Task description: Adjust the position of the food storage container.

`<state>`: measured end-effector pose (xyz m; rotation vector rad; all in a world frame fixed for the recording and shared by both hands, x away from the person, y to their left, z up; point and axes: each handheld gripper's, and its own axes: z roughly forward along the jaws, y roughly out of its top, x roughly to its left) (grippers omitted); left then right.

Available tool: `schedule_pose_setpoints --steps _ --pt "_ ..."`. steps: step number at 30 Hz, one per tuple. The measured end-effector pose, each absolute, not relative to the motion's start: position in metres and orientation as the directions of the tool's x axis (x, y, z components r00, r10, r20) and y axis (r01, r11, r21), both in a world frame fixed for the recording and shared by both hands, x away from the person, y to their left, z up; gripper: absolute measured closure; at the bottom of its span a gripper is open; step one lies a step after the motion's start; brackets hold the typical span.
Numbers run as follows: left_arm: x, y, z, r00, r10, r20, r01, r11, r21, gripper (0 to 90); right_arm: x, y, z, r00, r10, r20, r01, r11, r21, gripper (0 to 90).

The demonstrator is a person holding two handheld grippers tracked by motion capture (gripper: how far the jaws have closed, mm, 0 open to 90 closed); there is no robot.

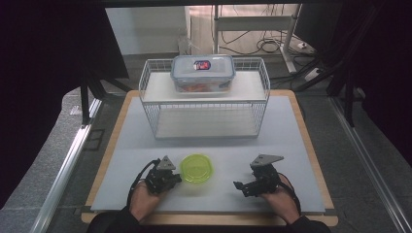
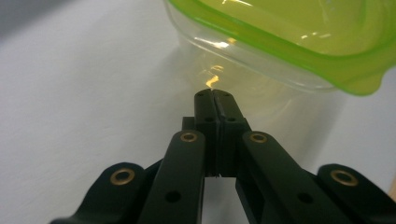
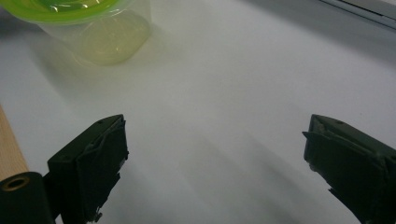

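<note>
On my counter (image 1: 291, 145) the wire rack (image 1: 204, 104) stands at the far side, with a lidded clear box (image 1: 203, 73) resting on its upper shelf; the lower shelf under it is bare. Nearer to me, between my two hands, the small green-lidded tub (image 1: 197, 168) sits on the counter, lid on, not lifted. By my reading the job is barely begun: the tub is neither gripped nor moved toward the rack, and the whole carry is left to do. My left tongs (image 1: 173, 178) lie just beside the tub's left edge, jaws pressed together on nothing; in the left gripper view the tips (image 2: 214, 100) point at the tub's clear wall (image 2: 243, 70) just under the green rim, very close, though I cannot tell if they touch. My right tongs (image 1: 243, 187) rest apart to the tub's right, jaws spread wide, with bare counter between them and the tub (image 3: 93, 28) off ahead.
</note>
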<state>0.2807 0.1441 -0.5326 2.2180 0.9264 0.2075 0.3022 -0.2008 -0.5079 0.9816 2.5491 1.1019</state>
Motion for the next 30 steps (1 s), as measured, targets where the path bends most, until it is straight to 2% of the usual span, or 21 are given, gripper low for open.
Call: schedule_pose_setpoints --steps 7,12,17,24,30 --pt "0.278 0.135 -0.534 0.750 0.652 -0.112 0.544 -0.511 0.666 87.6 0.302 -0.200 -0.509 -0.767 0.638 0.068 0.490 0.514 0.704 6.0" --pt "0.274 0.141 -0.529 0.735 0.674 -0.077 0.527 -0.497 0.689 81.0 0.302 -0.200 -0.509 -0.770 0.634 0.068 0.487 0.517 0.704 6.0" --pt "0.265 0.147 -0.523 0.715 0.699 0.012 0.493 -0.517 0.700 69.0 0.302 -0.200 -0.509 -0.774 0.628 0.078 0.485 0.510 0.710 6.0" --pt "0.252 0.158 -0.514 0.695 0.716 0.069 0.444 -0.503 0.742 49.3 0.301 -0.199 -0.508 -0.781 0.618 0.089 0.482 0.505 0.716 5.9" --pt "0.246 0.169 -0.513 0.677 0.734 0.053 0.449 -0.469 0.761 29.3 0.300 -0.199 -0.507 -0.785 0.611 0.105 0.476 0.486 0.733 5.6"
